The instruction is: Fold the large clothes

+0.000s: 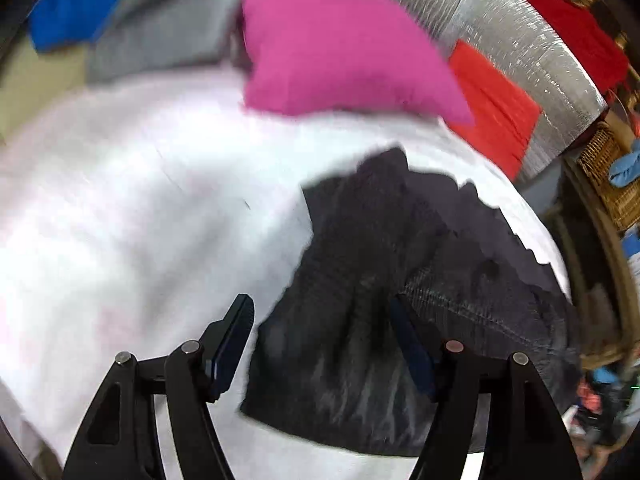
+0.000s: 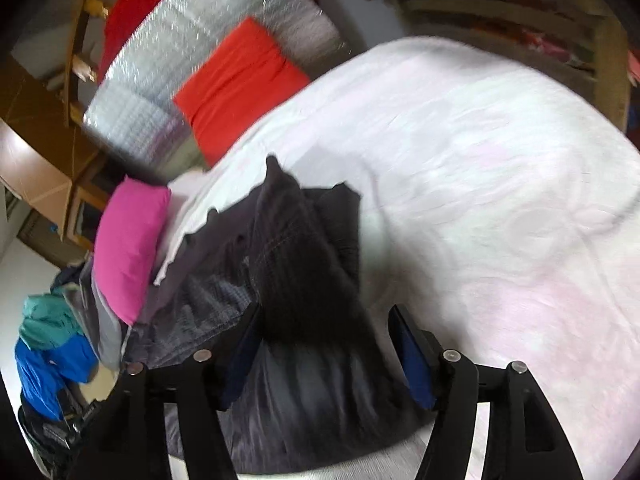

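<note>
Here, dark pants (image 1: 392,280) lie bunched on the white bed (image 1: 140,208).
Both grippers are open and hold nothing. The right gripper (image 2: 324,336) has the pants between its fingers; the left gripper (image 1: 320,328) is at their edge. The pants run away from both.

The dark garment (image 1: 400,280) is matt woven cloth with stitched seams, lying on a soft, pale, faintly patterned bedspread (image 1: 140,200) beside a matt pink cloth cushion (image 1: 340,48), a glittering silver foil-like quilted sheet (image 1: 520,32) and a wicker basket (image 1: 608,168).
</note>
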Motion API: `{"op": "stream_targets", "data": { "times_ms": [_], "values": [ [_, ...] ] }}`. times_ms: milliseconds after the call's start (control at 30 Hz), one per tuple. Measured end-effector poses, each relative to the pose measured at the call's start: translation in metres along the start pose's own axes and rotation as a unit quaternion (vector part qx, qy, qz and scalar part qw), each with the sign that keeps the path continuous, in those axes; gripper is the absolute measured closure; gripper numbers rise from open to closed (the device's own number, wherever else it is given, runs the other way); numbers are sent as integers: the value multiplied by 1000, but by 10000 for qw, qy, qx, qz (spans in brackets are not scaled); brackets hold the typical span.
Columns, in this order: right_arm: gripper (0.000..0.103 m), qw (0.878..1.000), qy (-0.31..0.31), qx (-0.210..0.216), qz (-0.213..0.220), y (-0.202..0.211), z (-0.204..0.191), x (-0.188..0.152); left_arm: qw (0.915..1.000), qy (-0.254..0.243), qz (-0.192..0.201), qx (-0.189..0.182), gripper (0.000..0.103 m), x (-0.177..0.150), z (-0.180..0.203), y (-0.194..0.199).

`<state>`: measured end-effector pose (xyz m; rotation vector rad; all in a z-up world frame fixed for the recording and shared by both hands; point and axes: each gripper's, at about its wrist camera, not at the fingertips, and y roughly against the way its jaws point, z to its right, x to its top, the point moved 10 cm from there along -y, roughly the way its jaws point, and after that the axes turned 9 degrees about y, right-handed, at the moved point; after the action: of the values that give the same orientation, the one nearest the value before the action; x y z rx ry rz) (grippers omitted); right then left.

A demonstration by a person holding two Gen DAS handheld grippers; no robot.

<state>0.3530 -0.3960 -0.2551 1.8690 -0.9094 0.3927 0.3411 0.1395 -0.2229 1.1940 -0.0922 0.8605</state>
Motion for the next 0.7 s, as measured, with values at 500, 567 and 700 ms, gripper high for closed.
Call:
{"op": "stream_targets", "data": {
  "times_ms": [500, 567, 700],
  "values": [
    [25, 9885, -480, 1203, -776, -7, -68, -88, 9909, 483, -874, -905, 24, -75, 5, 15],
    [25, 9874, -545, 1128, -962, -20, -72, -98, 9866, 850, -962, -1003, 24, -71, -3, 8],
    [25, 9863, -904, 996, -958, -43, -69, -102, 9715, 1688, -1048, -1295, 23, -59, -12, -7]
  ]
}}
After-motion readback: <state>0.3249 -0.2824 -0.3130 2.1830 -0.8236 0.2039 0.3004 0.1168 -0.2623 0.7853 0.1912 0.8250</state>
